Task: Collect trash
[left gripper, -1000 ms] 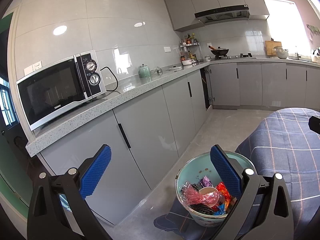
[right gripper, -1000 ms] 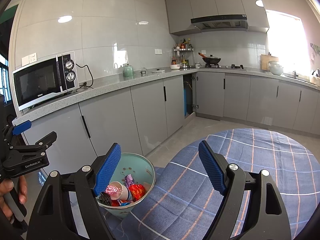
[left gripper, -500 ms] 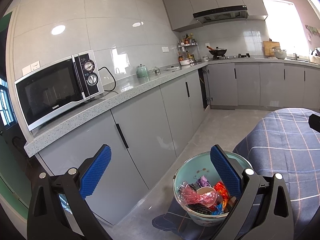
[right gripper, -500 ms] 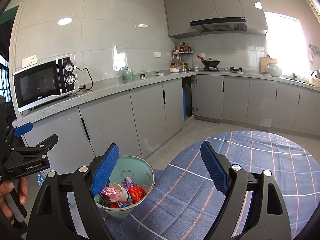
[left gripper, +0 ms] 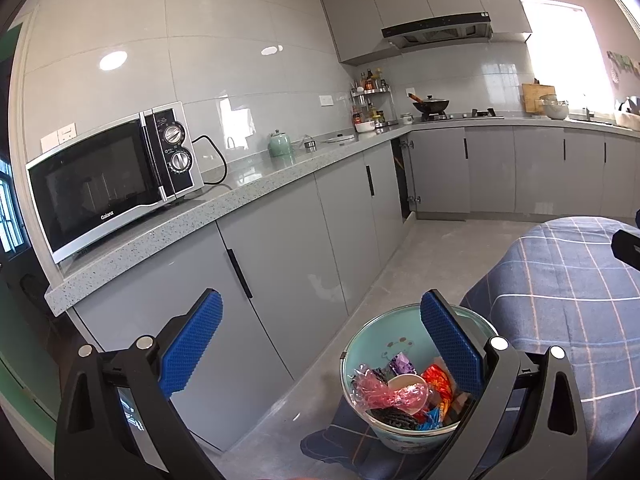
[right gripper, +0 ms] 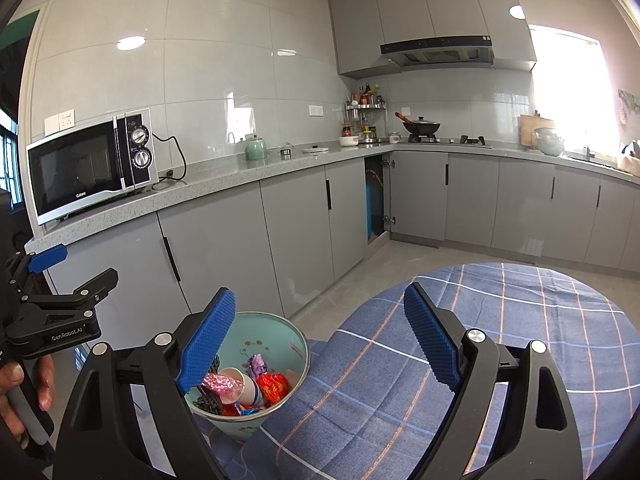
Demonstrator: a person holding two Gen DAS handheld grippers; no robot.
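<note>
A pale green trash bin point(left gripper: 376, 340) stands at the edge of the blue plaid tablecloth point(left gripper: 568, 280). It holds wrappers and a paper cup point(left gripper: 404, 384). The bin also shows in the right wrist view point(right gripper: 276, 340), with the cup point(right gripper: 240, 380) inside. My left gripper point(left gripper: 320, 348) is open and empty, held above and left of the bin. My right gripper point(right gripper: 320, 344) is open and empty above the cloth point(right gripper: 520, 320), just right of the bin. The left gripper point(right gripper: 52, 292) also shows at the left of the right wrist view.
A grey counter point(right gripper: 240, 180) with cabinets runs along the wall. On it stand a microwave point(right gripper: 92, 164), a green kettle point(right gripper: 256, 148) and a wok on the stove point(right gripper: 420, 126). One cabinet door point(right gripper: 376, 200) stands open. The floor point(right gripper: 400, 256) lies beyond the table.
Both grippers have drawn back and risen slightly; the bin sits a little lower in both views. Both stay open and empty.
</note>
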